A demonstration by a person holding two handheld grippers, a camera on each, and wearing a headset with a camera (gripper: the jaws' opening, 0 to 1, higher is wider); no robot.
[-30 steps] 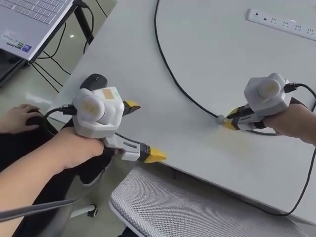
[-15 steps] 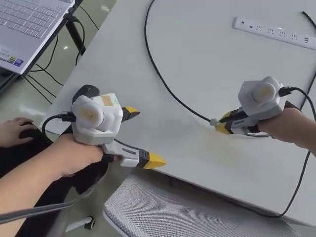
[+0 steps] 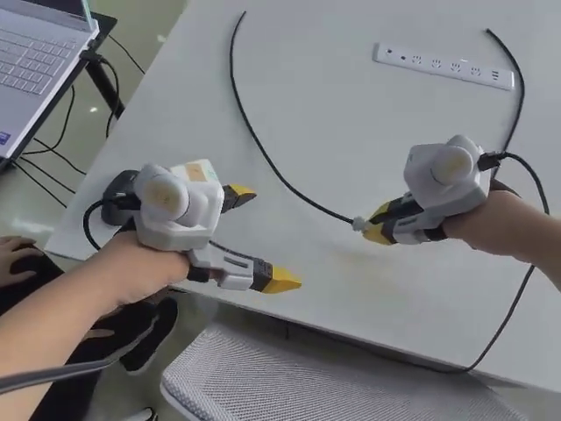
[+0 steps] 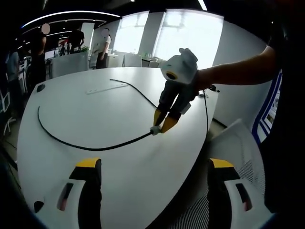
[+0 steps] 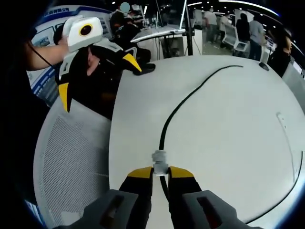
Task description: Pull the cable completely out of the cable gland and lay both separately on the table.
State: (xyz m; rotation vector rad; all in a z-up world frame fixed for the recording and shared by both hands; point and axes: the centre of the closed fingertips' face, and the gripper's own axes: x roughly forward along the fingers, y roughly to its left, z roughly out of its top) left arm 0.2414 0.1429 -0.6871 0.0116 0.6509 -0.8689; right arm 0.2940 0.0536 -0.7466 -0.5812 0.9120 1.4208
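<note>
My right tongs (image 3: 375, 226) are pinched together on the black cable (image 3: 263, 158), low over the table (image 3: 351, 114). In the right gripper view the little grey cable gland (image 5: 160, 163) sits right at the yellow tips, and the cable runs through it. I think the tongs grip the cable just behind the gland, but it is hard to be sure. From the gland the long cable bends far across the table, up toward the white power strip (image 3: 443, 67).

My left tongs (image 3: 261, 237) are wide apart and hold nothing. They hang off the table edge, above the mesh chair (image 3: 289, 386), well away from the gland.

So the gland is not off the cable yet. I think this is the start of the pulling step.

Next I would bring the left tongs over to the gland and close them on the part the right tongs do not hold. The gland is small, so I must aim well. Then I pull the two apart in a straight line.
</note>
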